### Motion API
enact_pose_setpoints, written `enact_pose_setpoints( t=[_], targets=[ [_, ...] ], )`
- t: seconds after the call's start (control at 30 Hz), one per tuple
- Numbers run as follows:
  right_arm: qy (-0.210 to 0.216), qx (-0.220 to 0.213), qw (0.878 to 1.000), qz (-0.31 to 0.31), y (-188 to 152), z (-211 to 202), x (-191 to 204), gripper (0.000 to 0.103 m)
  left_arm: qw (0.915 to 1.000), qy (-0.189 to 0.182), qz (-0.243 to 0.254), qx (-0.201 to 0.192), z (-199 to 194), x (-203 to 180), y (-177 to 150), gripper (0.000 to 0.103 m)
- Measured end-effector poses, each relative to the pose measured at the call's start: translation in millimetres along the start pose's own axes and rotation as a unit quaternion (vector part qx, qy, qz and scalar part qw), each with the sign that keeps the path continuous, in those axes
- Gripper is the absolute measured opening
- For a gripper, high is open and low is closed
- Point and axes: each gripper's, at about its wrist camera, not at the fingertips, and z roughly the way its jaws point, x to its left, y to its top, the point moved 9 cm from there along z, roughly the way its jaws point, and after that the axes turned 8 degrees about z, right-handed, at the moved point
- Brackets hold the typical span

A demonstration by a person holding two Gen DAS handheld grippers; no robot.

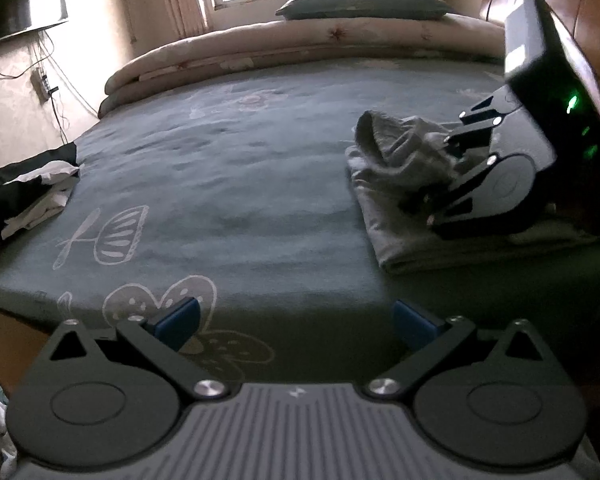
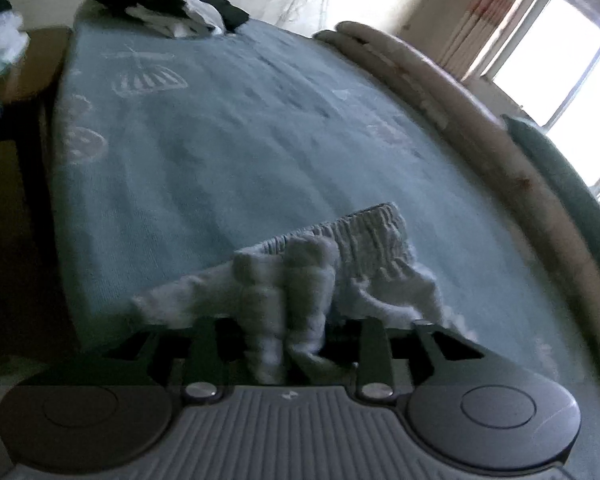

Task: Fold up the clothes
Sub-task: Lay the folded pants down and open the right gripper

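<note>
Resting on the bed's (image 1: 228,152) right side, the grey garment (image 1: 396,184) has a bunched fold between the right gripper's (image 2: 288,336) loosened jaws; left gripper (image 1: 296,322) released, well apart.

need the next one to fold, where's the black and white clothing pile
In the left wrist view the black and white clothing pile lies at the bed's left edge.

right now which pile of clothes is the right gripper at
The grey pile, at the right gripper, with grey cloth bunched between its jaws. The black-and-white pile lies untouched at the bed's far edge.
</note>
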Motion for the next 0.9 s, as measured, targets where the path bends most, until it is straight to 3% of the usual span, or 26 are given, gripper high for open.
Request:
enact_pose_setpoints(
  t=[0.07,0.2,0.33,0.47,0.6,0.7,0.8,0.9],
  targets=[
    [0.039,-0.004,0.999,0.024,1.7,-9.8,2.9,0.056,1.0,0.001,0.0,-0.001,-0.5,0.1,0.9,0.102],
    [0.129,-0.021,0.988,0.087,5.4,-42.6,-5.5,0.057,1.0,-0.006,0.004,-0.006,-1.9,-3.7,5.6,0.102],
    [0.092,-0.025,0.987,0.129,-5.5,-67.6,-56.0,0.058,0.9996,-0.017,0.018,-0.016,-2.3,-12.2,20.2,0.102],
    [0.025,0.002,0.984,0.177,-46.5,-84.3,-119.5,0.062,0.9963,-0.056,0.041,-0.051,-2.4,-32.5,55.0,0.102],
    [-0.012,0.039,0.966,0.255,-102.7,-100.5,-173.6,0.062,0.9823,-0.13,0.085,-0.104,6.9,-70.9,105.5,0.102],
    [-0.022,0.056,0.949,0.309,-138.0,-111.6,-199.0,0.062,0.9723,-0.177,0.102,-0.113,28.1,-100.3,133.0,0.102],
    [-0.014,0.052,0.939,0.339,-157.3,-120.7,-208.7,0.06,0.9685,-0.219,0.085,-0.083,62.1,-118.2,140.7,0.102],
    [0.015,0.042,0.936,0.35,-166.1,-123.8,-202.6,0.049,0.9761,-0.205,0.069,-0.023,95.0,-119.6,123.7,0.102]
  ],
)
